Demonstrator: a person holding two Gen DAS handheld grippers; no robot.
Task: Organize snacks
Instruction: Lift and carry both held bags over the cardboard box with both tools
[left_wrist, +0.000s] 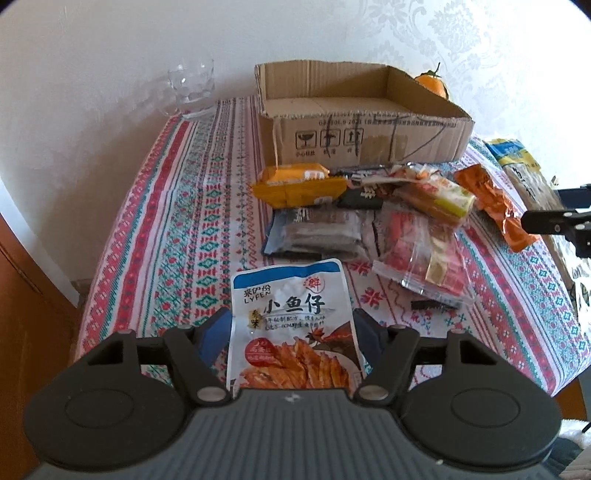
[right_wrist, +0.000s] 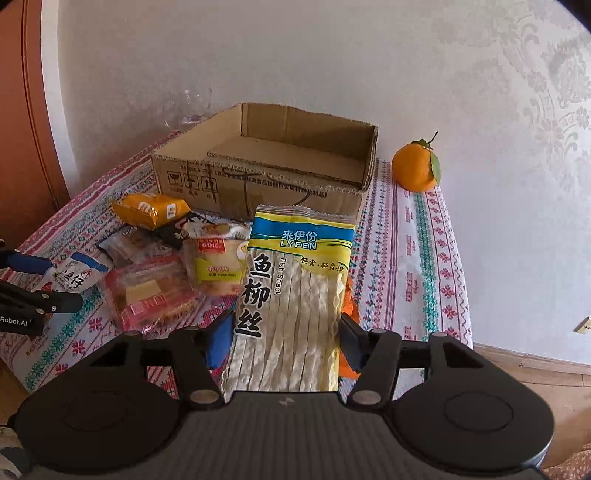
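My left gripper is shut on a white and blue small-fish snack packet, held above the near table edge; it also shows in the right wrist view. My right gripper is shut on a long yellow and blue fish-strip snack bag, held upright in front of the cardboard box. The open box stands at the back of the table and looks empty. A pile of snack packets lies in front of it, among them a yellow packet and an orange one.
A clear glass stands at the back left by the wall. An orange with leaves sits right of the box. The patterned tablecloth covers the table. A brown wooden panel is at the left.
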